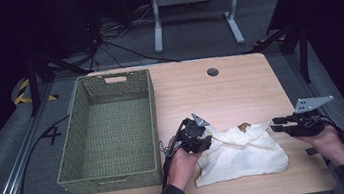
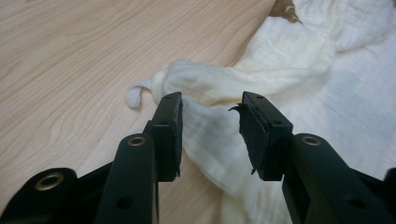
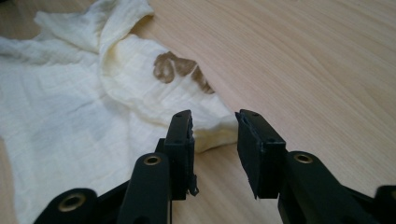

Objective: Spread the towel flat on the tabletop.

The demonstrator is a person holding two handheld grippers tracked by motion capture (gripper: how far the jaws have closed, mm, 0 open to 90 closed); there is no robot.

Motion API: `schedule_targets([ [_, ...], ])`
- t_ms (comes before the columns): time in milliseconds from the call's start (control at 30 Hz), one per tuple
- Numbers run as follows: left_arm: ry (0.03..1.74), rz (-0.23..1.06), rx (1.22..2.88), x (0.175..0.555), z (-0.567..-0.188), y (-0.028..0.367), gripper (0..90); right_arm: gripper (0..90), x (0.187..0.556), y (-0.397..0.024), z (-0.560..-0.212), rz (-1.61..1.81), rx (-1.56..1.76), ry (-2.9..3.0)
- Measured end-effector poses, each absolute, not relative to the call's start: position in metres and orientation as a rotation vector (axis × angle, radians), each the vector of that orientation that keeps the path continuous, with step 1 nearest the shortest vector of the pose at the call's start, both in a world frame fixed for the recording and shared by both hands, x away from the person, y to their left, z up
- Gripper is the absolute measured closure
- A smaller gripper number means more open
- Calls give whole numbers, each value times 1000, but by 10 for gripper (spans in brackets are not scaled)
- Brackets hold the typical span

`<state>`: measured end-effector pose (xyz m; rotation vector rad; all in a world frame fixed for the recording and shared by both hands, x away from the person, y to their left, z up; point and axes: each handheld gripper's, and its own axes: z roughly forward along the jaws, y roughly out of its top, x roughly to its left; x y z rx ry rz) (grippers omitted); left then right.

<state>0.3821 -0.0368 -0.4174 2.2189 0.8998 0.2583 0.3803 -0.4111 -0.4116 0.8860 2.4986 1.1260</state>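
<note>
A cream cloth lies crumpled on the wooden table, with a brown mark at its far edge. My left gripper sits at the cloth's left corner, held by a hand in a plaid sleeve. In the left gripper view its jaws stand apart over a rolled fold of the cloth, the pads not pressing it. My right gripper is at the cloth's right corner. Its jaws are open just short of the cloth's tip, near the brown mark.
A green woven basket stands on the left half of the table, its inside bare. A round cable hole sits near the table's far edge. Beyond the table are a white desk frame and floor cables.
</note>
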Motion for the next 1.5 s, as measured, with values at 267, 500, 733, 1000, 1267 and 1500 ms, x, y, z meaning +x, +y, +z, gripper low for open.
schedule_targets([
  [267, 914, 261, 2222, 401, -417, -38, 591, 744, 404, -406, -422, 1117, 890, 2560],
  [500, 935, 245, 2223, 418, -423, -41, 569, 841, 406, -409, -423, 1132, 909, 2551],
  [733, 931, 175, 2224, 431, -437, -46, 562, 843, 405, -412, -425, 1126, 913, 2547],
  [1000, 898, 125, 2264, 432, -442, -47, 869, 847, 404, -415, -421, 1143, 917, 2518],
  [1267, 972, 286, 2148, 435, -419, -29, 876, 848, 413, -417, -406, 1176, 920, 2445],
  [1500, 1020, 374, 2106, 451, -409, -25, 875, 849, 435, -410, -396, 1183, 923, 2390],
])
